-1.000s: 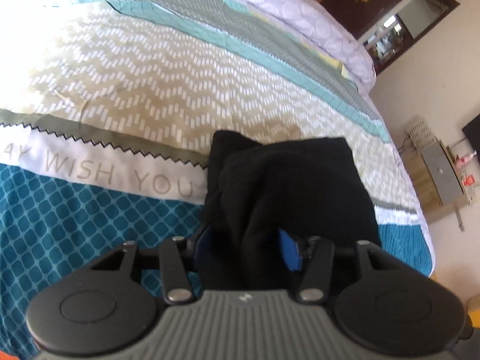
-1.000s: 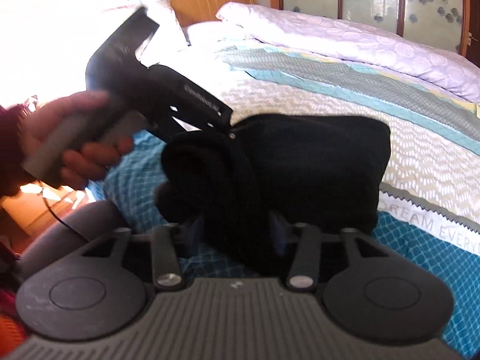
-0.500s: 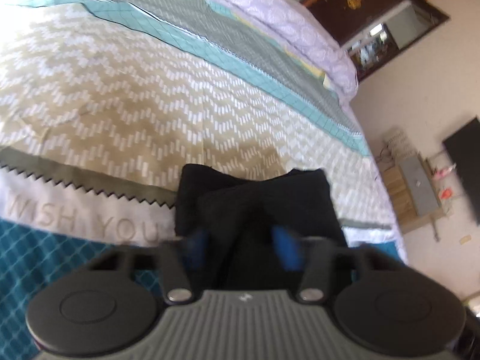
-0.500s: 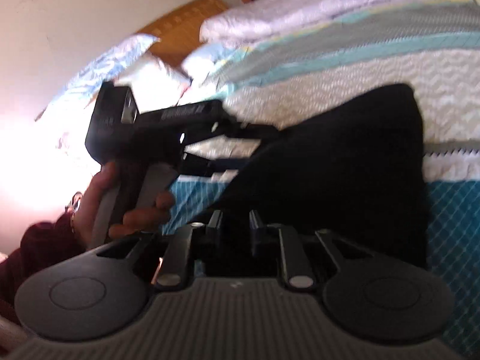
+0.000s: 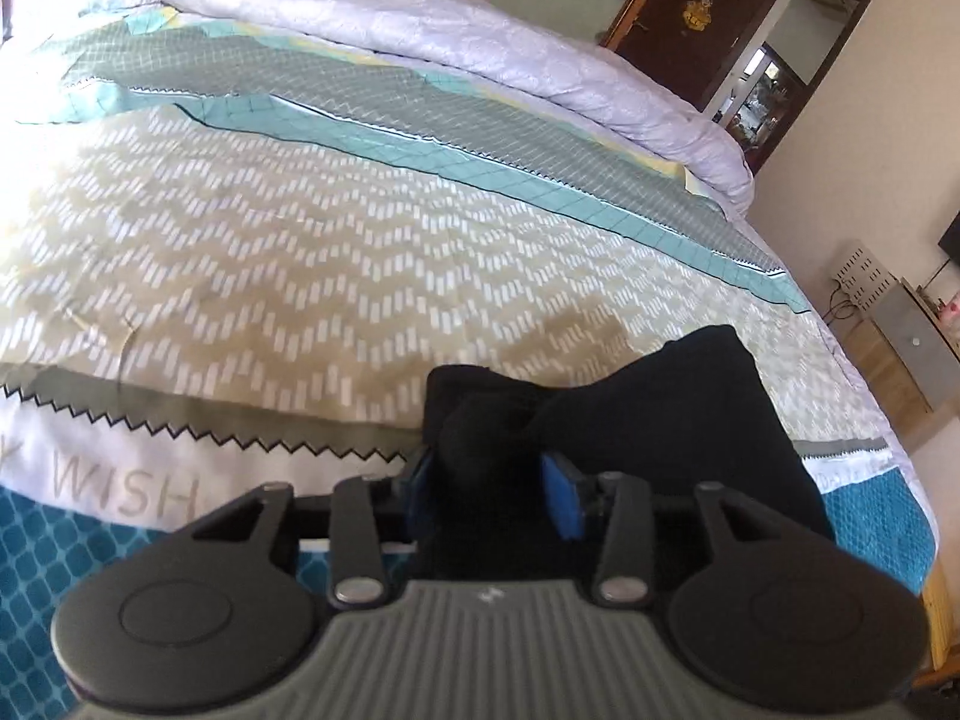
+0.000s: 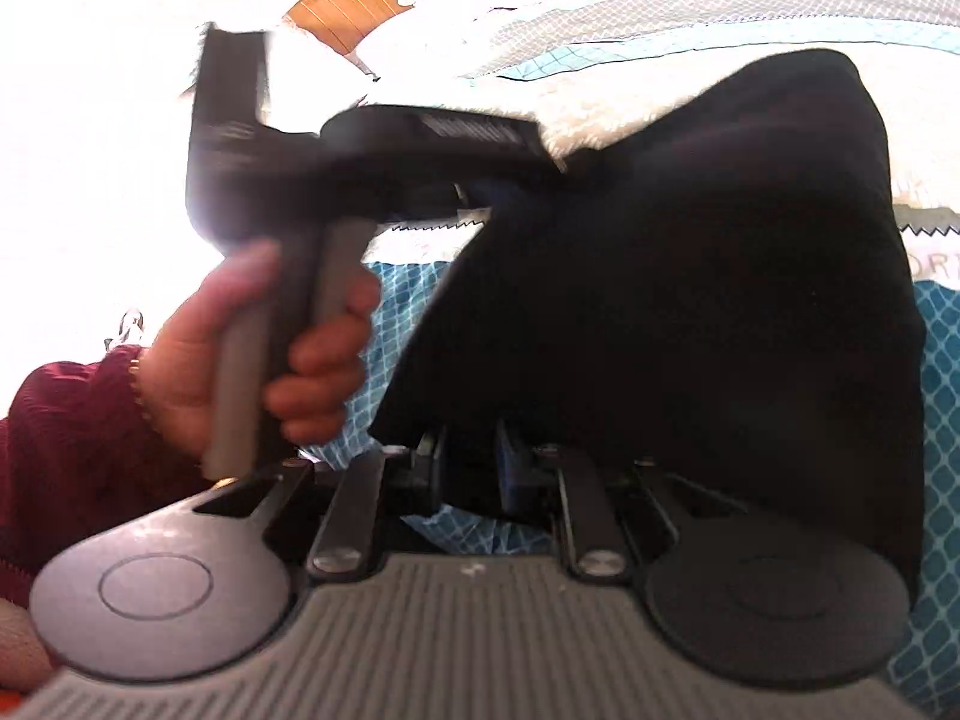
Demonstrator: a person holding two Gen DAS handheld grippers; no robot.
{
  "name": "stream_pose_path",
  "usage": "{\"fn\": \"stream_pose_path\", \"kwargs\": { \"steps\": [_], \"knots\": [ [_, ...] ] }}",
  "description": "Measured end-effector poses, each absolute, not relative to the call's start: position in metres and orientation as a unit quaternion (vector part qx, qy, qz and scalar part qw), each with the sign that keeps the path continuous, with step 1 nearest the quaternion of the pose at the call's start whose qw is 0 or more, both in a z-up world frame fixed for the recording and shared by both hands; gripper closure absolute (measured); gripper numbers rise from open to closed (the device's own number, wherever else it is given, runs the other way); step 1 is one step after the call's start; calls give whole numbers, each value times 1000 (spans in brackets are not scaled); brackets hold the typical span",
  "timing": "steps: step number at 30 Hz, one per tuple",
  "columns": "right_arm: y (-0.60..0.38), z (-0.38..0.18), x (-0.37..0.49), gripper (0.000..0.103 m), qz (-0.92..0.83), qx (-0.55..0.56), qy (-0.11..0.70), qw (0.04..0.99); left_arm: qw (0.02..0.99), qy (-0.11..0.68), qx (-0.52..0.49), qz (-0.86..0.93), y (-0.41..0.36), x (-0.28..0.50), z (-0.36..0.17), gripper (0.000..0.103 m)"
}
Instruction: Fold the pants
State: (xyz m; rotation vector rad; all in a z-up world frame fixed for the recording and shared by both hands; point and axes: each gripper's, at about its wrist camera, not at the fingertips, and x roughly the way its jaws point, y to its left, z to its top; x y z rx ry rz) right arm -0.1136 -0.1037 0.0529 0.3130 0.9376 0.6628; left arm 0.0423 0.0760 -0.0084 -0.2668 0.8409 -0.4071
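We work over the bed (image 5: pixel 252 252), its patterned cover spread flat under us, with a pale lilac quilt (image 5: pixel 480 54) bunched along the far side. On the near part of that cover, across the white lettered band and the teal grid, sit the black pants (image 5: pixel 672 420), already gathered into a thick, compact bundle; its near edges are raised off the cover where we hold them.

The left gripper (image 5: pixel 492 486) has its jaws clenched on a fat roll of the cloth at the bundle's near-left corner, the blue pads pressing it from both sides. Seen from the right wrist view, our left hand (image 6: pixel 240 348) wraps the handle of that tool, which is blurred. The right gripper (image 6: pixel 468 462) has its jaws drawn nearly together on a thin hem of the pants (image 6: pixel 690 300) at the other near corner.

We judge this to be a late fold: both near corners are held, ready to be carried over the far half. The next move calls for taking both corners forward together, keeping them level so the layers do not slide, then laying the edge down squarely and letting go.
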Motion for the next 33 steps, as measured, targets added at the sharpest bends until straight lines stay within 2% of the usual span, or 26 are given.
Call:
{"fn": "stream_pose_path", "kwargs": {
  "steps": [2,3,7,9,11,14,20,23,25,27,29,33],
  "knots": [
    [-103,53,-115,83,313,150,441,828,893,401,-108,-175,75,39,-2,45],
    [-102,53,-116,83,313,152,441,827,896,398,-104,-165,77,36,2,41],
    [-113,61,-116,81,319,160,429,830,901,370,-168,-152,108,19,31,46],
    [-128,72,-122,78,320,168,407,839,901,350,-195,-165,119,5,47,47],
    [-141,84,-126,70,305,173,384,854,906,330,-190,-185,117,-11,64,47],
    [-162,97,-131,69,260,178,350,882,904,316,-167,-236,100,-30,75,47],
    [-182,99,-130,69,188,148,344,908,894,354,-97,-258,68,-48,45,49],
    [-180,79,-126,69,172,140,382,897,884,382,-109,-245,73,-43,21,52],
    [-177,75,-128,68,175,131,378,899,882,393,-118,-232,80,-39,10,52],
    [-171,76,-128,64,178,113,377,902,876,399,-137,-233,86,-36,8,52],
    [-167,79,-127,56,182,97,375,904,875,400,-141,-233,88,-36,8,52],
    [-165,77,-128,53,182,92,370,906,879,396,-133,-232,84,-39,9,52]
  ]
}}
